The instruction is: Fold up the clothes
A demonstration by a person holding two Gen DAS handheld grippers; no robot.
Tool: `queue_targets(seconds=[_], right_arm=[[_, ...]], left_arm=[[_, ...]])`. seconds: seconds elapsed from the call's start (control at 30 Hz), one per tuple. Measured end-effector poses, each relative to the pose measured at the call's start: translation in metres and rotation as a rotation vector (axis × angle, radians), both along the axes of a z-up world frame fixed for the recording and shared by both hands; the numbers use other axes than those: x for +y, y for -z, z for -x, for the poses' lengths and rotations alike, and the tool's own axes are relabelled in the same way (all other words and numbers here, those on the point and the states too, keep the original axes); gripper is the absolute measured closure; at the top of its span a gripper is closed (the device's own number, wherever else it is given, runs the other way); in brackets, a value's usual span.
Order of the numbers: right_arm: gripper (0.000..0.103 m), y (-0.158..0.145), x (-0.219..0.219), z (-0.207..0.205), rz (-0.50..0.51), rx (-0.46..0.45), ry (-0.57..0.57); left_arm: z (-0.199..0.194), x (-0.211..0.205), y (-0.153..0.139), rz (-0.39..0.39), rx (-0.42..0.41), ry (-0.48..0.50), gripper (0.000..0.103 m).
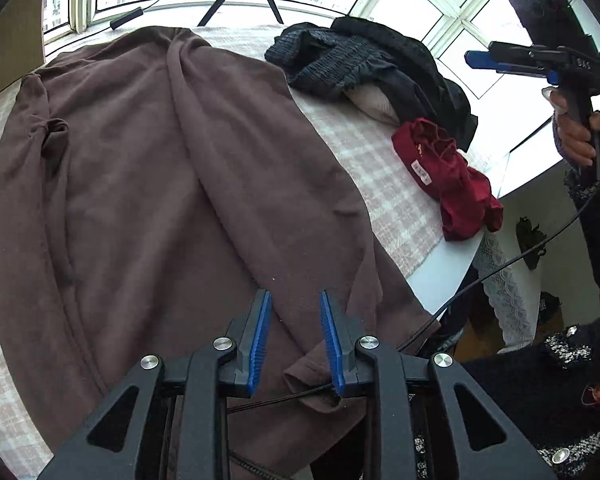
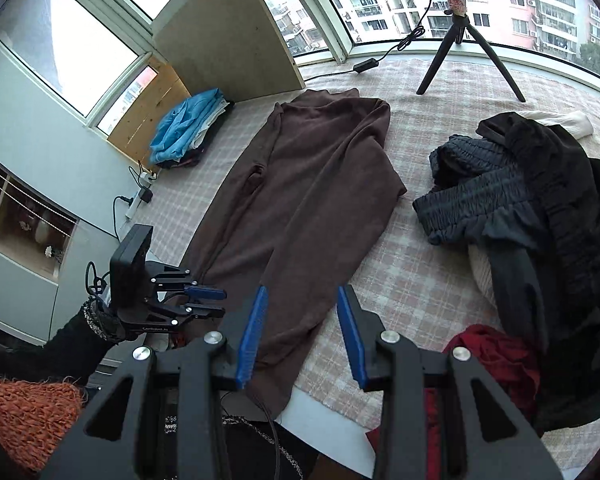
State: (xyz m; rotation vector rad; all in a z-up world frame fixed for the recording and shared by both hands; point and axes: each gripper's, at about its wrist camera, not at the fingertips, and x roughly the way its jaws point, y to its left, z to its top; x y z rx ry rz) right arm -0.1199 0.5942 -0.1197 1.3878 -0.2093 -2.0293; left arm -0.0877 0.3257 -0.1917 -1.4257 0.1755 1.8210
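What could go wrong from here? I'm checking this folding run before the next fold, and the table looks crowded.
1. The brown garment hangs over the near table edge, so a tug could drag it off.
2. The red garment sits at the table's corner, close to the right gripper; a sweep might knock it down.
3. A black cable trails near the left gripper and could snag the fabric. Both grippers are open and hold nothing.

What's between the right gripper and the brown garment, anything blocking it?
Nothing visible. The right gripper hangs open above the near end of the brown garment, with no object between. The dark clothes pile and the red garment lie off to the side.
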Motion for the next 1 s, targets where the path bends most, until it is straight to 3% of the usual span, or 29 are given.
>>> queue_targets(seconds=[0.1,0.2,0.33,0.43,0.57,0.67,0.7,0.77,0.83,1.0], right_arm=[[0.067,-0.012,0.017,-0.028,-0.010,0.016,0.033],[0.067,-0.022,0.032,-0.049,-0.013,0.022,0.054],[0.066,-0.017,0.029,-0.069,-0.048,0.031,0.061],[0.066,0.019,-0.004,-0.076,-0.095,-0.007,0.008],[0.066,0.083,-0.073,-0.079,-0.148,-0.054,-0.097],[0.066,0.113,-0.130,-0.080,-0.176,-0.022,-0.202],[0.066,0.124,-0.144,-0.081,-0.208,-0.039,-0.233],[0.066,0.149,-0.155,-0.089,-0.367,-0.121,-0.286],[0.066,0.153,-0.139,-0.102,-0.465,-0.145,-0.310],[0.066,0.118,-0.083,-0.106,-0.205,-0.154,-0.145]], left_arm=[[-0.033,0.011,0.015,0.004,-0.099,0.058,0.078],[-0.089,0.011,-0.004,-0.091,-0.201,0.137,0.078],[-0.137,-0.009,-0.038,-0.083,-0.133,0.099,0.075],[-0.135,-0.026,-0.046,-0.076,-0.055,-0.005,0.073],[-0.112,-0.034,-0.034,-0.057,0.007,-0.127,0.074],[-0.099,-0.034,-0.027,-0.066,0.002,-0.159,0.074],[-0.099,-0.033,-0.026,-0.066,-0.002,-0.160,0.074],[-0.103,-0.034,-0.029,-0.057,0.014,-0.148,0.073],[-0.107,-0.036,-0.029,-0.059,0.018,-0.140,0.073],[-0.098,-0.023,-0.006,-0.031,-0.003,-0.124,0.073]])
